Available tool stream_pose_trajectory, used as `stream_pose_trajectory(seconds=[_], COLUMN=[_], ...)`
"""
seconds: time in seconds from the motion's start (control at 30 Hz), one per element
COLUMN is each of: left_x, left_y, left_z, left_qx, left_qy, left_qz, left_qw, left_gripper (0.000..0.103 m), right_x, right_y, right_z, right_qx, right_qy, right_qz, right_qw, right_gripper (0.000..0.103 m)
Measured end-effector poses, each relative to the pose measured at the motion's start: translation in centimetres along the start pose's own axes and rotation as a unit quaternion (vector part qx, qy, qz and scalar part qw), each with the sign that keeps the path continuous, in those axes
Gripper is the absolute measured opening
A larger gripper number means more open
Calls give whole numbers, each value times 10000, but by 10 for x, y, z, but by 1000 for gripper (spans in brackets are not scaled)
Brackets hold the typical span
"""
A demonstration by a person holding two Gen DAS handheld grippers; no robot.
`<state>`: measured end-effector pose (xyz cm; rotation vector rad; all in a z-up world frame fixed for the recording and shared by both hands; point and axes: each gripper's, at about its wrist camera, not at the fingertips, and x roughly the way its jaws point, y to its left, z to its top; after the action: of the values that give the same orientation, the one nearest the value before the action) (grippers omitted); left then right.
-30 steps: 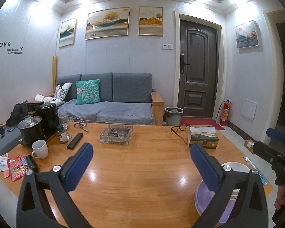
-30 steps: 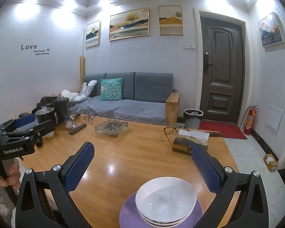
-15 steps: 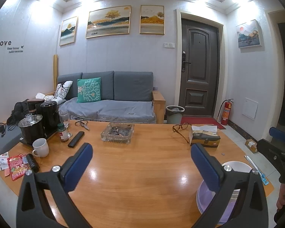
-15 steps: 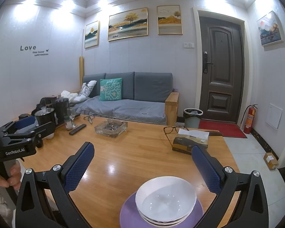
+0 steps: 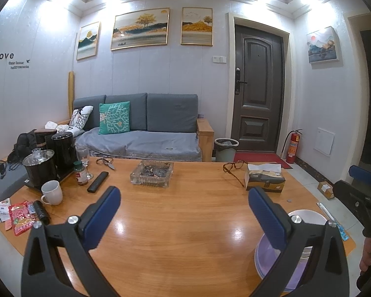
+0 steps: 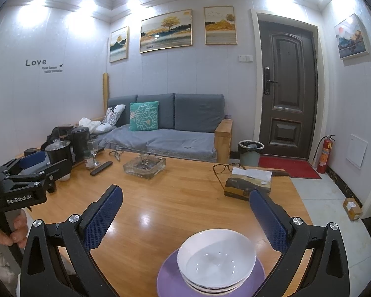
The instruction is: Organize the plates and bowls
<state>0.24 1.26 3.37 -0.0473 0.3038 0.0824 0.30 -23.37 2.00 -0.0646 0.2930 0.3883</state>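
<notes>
A stack of white bowls (image 6: 216, 259) sits on a purple plate (image 6: 170, 276) near the front right edge of the wooden table (image 6: 180, 198). My right gripper (image 6: 185, 215) is open and empty, raised just behind and above the bowls. My left gripper (image 5: 184, 212) is open and empty over bare table to the left of the stack. In the left wrist view the purple plate (image 5: 267, 262) and the bowl rim (image 5: 309, 216) show partly behind the right finger. The right gripper shows at that view's right edge (image 5: 361, 188).
A glass ashtray (image 5: 152, 173), tissue box (image 5: 264, 178), glasses (image 5: 235, 167), remote (image 5: 97, 182), white mug (image 5: 52, 193), kettles (image 5: 40, 168), wine glass (image 5: 84, 156) and snack packets (image 5: 19, 216) lie on the table. A grey sofa (image 5: 141, 133) stands behind it.
Both views have shifted very slightly; the grippers stay open and the bowls and plate have not moved.
</notes>
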Motion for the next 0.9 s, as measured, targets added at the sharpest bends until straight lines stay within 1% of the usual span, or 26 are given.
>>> stream_pose_trajectory(seconds=[0.9], left_x=[-2], left_y=[-2], left_z=[-3], left_qx=[10], left_qy=[14], left_qz=[6], left_qw=[10000], left_gripper=[102], right_x=[-2], right_y=[-3], right_z=[-2], right_qx=[24], right_qy=[35], right_qz=[-13], right_qw=[10000], right_gripper=[102])
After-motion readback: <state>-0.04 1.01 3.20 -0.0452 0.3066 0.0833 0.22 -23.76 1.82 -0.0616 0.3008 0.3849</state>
